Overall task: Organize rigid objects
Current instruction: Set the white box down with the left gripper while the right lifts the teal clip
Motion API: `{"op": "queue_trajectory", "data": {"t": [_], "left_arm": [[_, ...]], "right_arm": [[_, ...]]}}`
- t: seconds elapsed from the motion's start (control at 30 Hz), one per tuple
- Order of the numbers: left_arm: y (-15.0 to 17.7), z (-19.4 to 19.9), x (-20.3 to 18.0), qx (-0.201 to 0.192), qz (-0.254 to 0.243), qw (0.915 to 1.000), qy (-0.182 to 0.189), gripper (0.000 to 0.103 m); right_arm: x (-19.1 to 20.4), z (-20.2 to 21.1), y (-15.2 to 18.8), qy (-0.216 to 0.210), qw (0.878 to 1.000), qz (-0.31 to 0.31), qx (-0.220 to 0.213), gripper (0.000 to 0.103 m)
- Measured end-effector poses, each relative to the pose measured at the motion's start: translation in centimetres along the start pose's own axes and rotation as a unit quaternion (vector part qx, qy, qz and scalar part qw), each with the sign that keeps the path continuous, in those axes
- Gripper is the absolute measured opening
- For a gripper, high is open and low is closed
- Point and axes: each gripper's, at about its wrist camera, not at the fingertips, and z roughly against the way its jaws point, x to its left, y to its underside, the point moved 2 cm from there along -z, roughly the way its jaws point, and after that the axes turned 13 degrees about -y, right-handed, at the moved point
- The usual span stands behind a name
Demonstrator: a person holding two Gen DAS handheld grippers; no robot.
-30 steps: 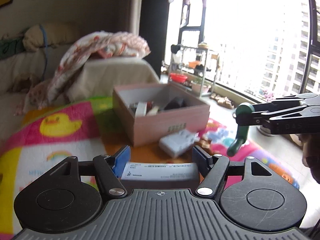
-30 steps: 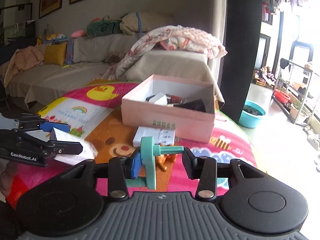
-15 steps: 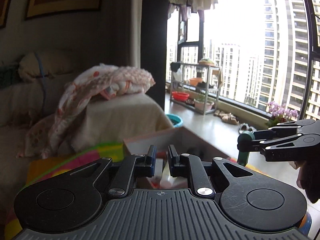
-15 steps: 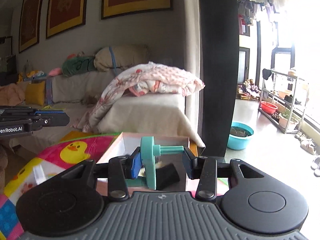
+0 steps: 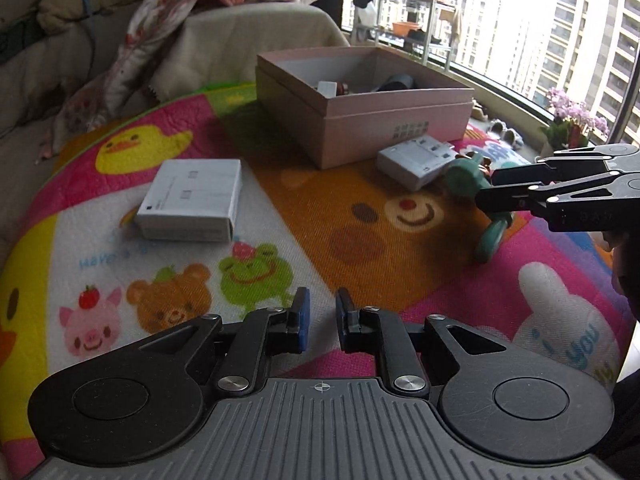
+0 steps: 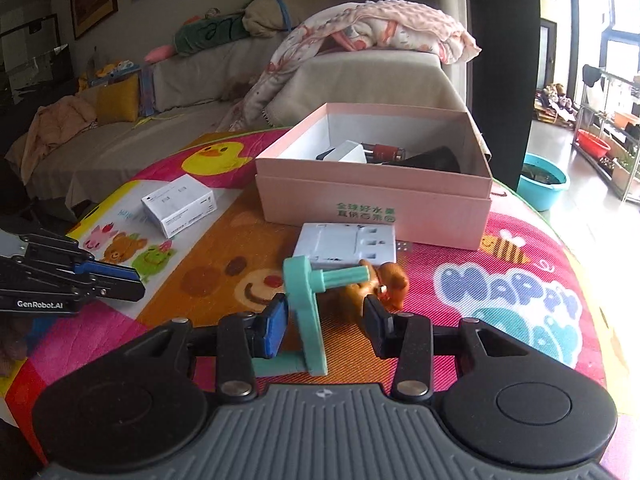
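A pink box (image 6: pixel 376 196) (image 5: pixel 360 112) with several items inside stands on the cartoon mat (image 5: pixel 360 240). A white carton (image 5: pixel 192 200) (image 6: pixel 178 204) lies on the mat to its left. A white power strip (image 6: pixel 348 244) (image 5: pixel 416 160) lies in front of the box, with a small orange toy (image 6: pixel 380 284) beside it. A teal crank-shaped part (image 6: pixel 308 312) (image 5: pixel 488 236) rests on the mat between the spread fingers of my right gripper (image 6: pixel 324 326), which is open. My left gripper (image 5: pixel 320 320) is empty, its jaws a narrow gap apart, above the mat's near side.
A sofa (image 6: pixel 200 80) with blankets and cushions lies behind the mat. A teal basin (image 6: pixel 544 184) sits on the floor at the right. A metal shelf (image 5: pixel 416 20) stands by the window.
My left gripper dropped the white carton on the mat, narrowed and pulled back. My right gripper lowered the teal part onto the mat and opened around it.
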Motion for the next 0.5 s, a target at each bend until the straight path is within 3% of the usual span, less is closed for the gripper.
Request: {"op": "queue_trajectory", "data": {"t": [0.1,0.13,0.2,0.27,0.37,0.43,0.5], "left_arm": [[-0.5,-0.2,-1.1,-0.003,-0.013,0.9999,0.007,0.018],[-0.6,-0.2,-1.5,-0.004,-0.015,0.9998,0.011,0.018],[-0.9,-0.3,-2.4,-0.007,-0.022,0.9996,0.016,0.018],[-1.2,-0.5,-2.9,-0.005,-0.027,0.9994,0.023,0.019],[-1.4,-0.5,-3.6,-0.001,-0.031,0.9988,0.037,0.033],[-1.5,-0.5,-4.1,0.003,-0.04,0.9978,0.052,0.056],[-1.4,-0.5,-4.9,0.003,-0.059,0.9965,0.06,0.069]], "right_arm": [[0.6,-0.1,0.4,0.011,1.0,0.021,-0.005,0.044],[0.5,-0.2,0.4,0.009,1.0,0.022,-0.004,0.048],[0.4,-0.2,0.8,0.007,1.0,0.018,-0.004,0.065],[0.1,-0.3,1.2,0.006,1.0,0.014,-0.006,0.067],[-0.3,-0.2,1.5,0.003,1.0,0.002,-0.014,0.07],[-0.6,-0.2,1.5,0.001,1.0,-0.006,-0.014,0.072],[-0.7,-0.2,1.5,-0.001,1.0,-0.011,-0.015,0.073]]}}
